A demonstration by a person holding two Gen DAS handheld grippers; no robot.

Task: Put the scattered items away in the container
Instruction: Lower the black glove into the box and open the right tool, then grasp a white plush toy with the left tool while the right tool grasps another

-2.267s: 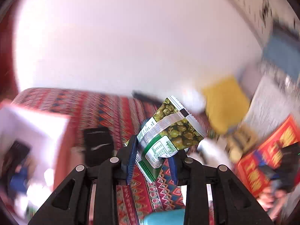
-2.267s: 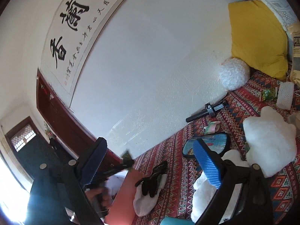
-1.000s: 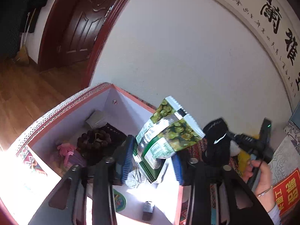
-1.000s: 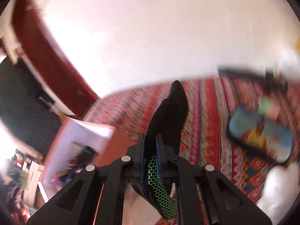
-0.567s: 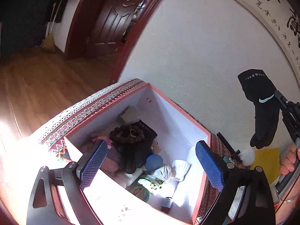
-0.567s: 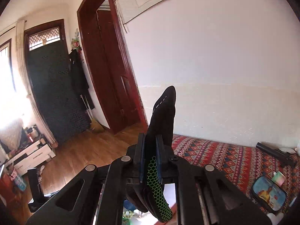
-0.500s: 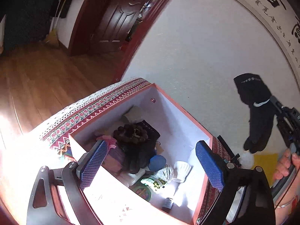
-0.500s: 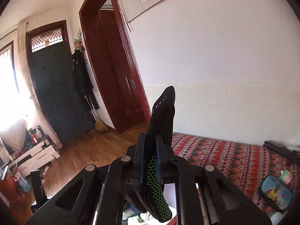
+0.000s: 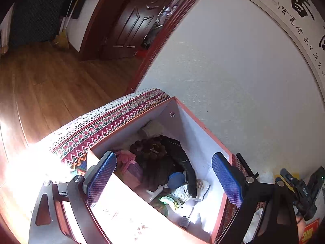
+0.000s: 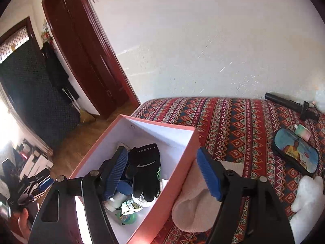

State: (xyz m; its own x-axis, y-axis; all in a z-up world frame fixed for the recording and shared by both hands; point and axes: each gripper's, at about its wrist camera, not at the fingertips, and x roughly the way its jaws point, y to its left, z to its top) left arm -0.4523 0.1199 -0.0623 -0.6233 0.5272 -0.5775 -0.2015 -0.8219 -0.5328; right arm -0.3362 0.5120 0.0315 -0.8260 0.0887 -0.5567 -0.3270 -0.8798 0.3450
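An orange box with white inside (image 9: 203,122) (image 10: 182,158) stands at the end of the patterned bed and holds several items. A black glove (image 10: 145,168) (image 9: 182,162) lies on top of the pile inside. The green snack packet (image 10: 131,205) (image 9: 169,201) rests on the box floor. My left gripper (image 9: 164,181) hovers over the box, open and empty. My right gripper (image 10: 162,175) is above the box, its jaws opening, with the glove lying loose below them and nothing pressed between the pads.
A white knit item (image 10: 195,201) lies against the box's right wall. Farther right on the bed are a printed pouch (image 10: 294,150), a black handle tool (image 10: 290,103) and a white plush (image 10: 308,199). Wooden floor (image 9: 50,77) and a dark door (image 9: 132,20) lie beyond the box.
The left gripper let the snack packet fall into the box and stands open. The right gripper, shut on the black glove until half a second ago, has opened; the glove now lies in the box.
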